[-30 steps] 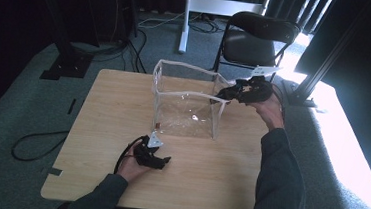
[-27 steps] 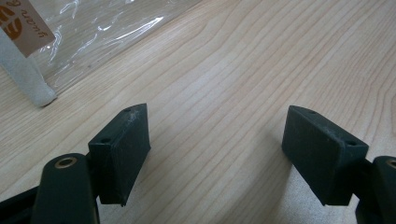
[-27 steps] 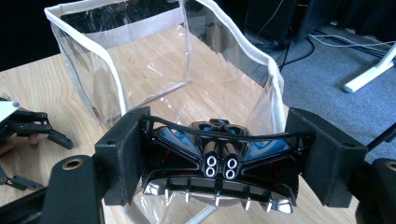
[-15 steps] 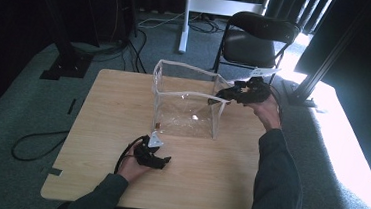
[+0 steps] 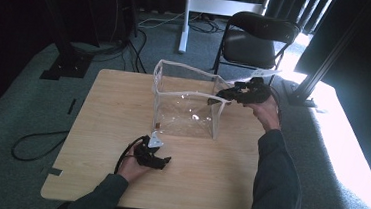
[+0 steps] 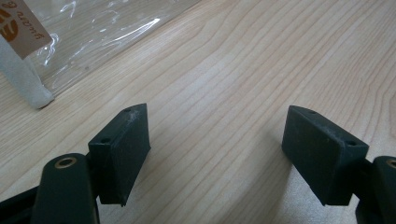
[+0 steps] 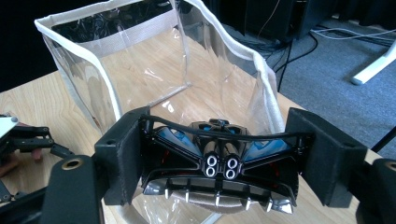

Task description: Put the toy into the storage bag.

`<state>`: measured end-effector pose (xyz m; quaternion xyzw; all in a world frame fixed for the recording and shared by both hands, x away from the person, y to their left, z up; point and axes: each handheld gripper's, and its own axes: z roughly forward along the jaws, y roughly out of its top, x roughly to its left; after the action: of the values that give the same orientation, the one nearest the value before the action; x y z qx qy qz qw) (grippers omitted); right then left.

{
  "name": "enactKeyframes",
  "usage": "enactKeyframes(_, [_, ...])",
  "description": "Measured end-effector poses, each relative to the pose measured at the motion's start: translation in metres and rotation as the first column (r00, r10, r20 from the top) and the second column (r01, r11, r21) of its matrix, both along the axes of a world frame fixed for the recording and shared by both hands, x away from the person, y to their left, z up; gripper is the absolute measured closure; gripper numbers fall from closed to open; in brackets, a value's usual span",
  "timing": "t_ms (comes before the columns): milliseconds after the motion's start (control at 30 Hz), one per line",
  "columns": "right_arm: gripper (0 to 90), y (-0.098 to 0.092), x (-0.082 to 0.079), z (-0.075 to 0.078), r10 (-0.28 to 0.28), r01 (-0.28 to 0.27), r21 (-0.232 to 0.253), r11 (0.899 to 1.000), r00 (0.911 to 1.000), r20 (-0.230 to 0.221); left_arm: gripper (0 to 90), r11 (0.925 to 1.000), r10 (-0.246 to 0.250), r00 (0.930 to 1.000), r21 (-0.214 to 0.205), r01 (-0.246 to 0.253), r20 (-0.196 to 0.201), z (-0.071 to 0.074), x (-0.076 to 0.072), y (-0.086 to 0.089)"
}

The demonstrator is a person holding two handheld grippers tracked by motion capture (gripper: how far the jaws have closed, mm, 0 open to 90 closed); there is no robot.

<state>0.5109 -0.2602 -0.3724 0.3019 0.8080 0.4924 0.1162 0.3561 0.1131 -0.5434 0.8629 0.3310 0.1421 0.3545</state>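
Clear bag (image 7: pixel 154 70) is not yet loaded: a toy car (image 7: pixel 217 163) is clamped above it by the right gripper (image 7: pixel 217 161), the left gripper (image 6: pixel 215 154) lying apart on the surface (image 6: pixel 261 70).

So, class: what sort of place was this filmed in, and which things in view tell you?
Probably a recording studio or lab set up for filming, not a home: black curtains surround the carpeted floor, cables trail to dark stands, and a plain wooden table and folding chair sit in the middle.
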Motion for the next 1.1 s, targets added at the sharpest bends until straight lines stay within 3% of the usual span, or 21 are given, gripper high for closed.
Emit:
enactKeyframes(533, [23.9, 0.0, 0.003, -0.002, -0.001, 0.001, 0.001, 1.0, 0.9994, -0.035, 23.9, 1.0, -0.002, 1.0, 0.001, 0.002, 0.001, 0.0, -0.001, 0.0])
enactKeyframes(1100, [22.1, 0.01, 0.003, -0.008, -0.022, 0.021, -0.054, 0.998, 0.9995, -0.023, 23.9, 1.0, -0.004, 1.0, 0.003, 0.004, 0.001, 0.0, -0.001, 0.0])
